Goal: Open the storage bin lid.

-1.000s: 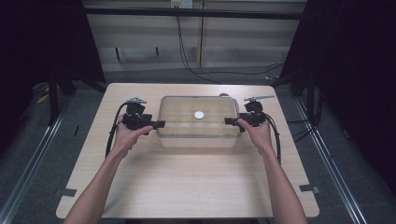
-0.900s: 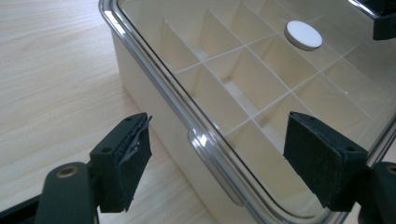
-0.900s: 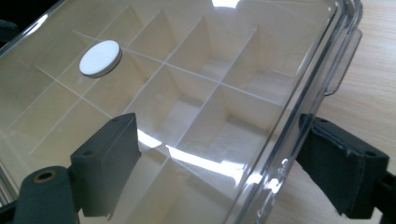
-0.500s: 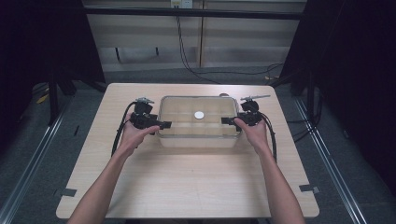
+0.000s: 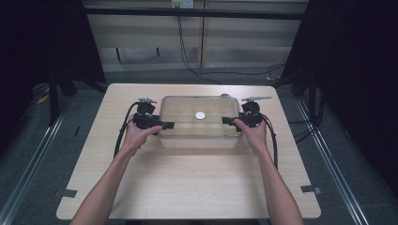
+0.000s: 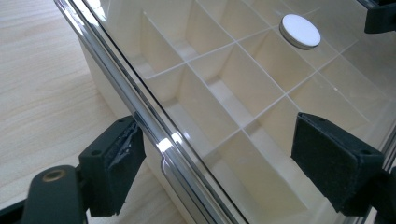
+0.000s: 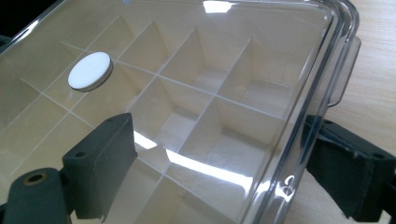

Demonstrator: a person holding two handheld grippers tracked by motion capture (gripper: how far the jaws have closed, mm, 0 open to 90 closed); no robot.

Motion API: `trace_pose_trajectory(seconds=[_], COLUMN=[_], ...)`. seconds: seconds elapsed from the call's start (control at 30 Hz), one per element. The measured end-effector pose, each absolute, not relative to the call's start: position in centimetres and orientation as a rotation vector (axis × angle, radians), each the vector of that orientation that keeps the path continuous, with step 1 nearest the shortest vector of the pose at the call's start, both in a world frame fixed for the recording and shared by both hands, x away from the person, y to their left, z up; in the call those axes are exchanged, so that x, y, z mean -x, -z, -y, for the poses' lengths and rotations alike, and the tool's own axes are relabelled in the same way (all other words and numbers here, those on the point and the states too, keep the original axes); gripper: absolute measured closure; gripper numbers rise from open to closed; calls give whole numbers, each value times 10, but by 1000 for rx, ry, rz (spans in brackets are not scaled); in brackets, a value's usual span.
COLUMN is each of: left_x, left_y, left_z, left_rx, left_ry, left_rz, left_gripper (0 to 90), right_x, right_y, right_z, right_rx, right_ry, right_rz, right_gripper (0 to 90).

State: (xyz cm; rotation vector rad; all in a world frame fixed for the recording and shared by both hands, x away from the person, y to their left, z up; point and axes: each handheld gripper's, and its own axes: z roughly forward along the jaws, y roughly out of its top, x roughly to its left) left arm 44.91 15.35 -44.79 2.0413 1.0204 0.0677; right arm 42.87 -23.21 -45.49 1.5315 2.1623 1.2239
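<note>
A clear plastic box (image 5: 199, 138) with a clear lid and cream dividers stands at the middle of the table. A white round disc (image 5: 200, 115) lies on the lid, at the top right (image 6: 300, 31) of the left gripper view and the upper left (image 7: 90, 71) of the right gripper view. My left gripper (image 5: 168, 124) is at the box's left end and my right gripper (image 5: 227, 120) at its right end. Both have just been opening. Each gripper, left (image 6: 224, 154) and right (image 7: 224, 163), now straddles the lid's rim with open jaws, one pad over the lid and one outside it.
The light wooden table (image 5: 187, 187) has free room in front of the box and at both sides. A clear latch tab (image 7: 348, 70) hangs on the box's right end. Cables trail from both grippers. Dark floor and rails surround the table.
Both grippers have slid inward over the box's ends, the left one further. The box has stayed in place.
</note>
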Motion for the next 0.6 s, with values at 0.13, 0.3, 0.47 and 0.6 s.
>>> trace_pose_trajectory(seconds=[0.13,0.3,0.47,0.6], left_x=[-449,-448,-445,-444], left_y=[449,447,442,441], left_z=[-156,-158,-159,-161], left_rx=[-2024,-2028,-2013,-2005], left_ry=[-56,-64,-107,-111], left_rz=[-1018,-1007,-988,-984], left_gripper=[175,185,252,290], right_x=[-427,-425,-423,-421], right_y=[451,448,445,444], right_z=[230,234,239,243], right_rx=[-1507,-1504,-1509,-1522], right_ry=[-1213,-1253,-1316,-1371], right_rz=[-2125,-2128,-2096,-2072], right_gripper=[128,162,208,250])
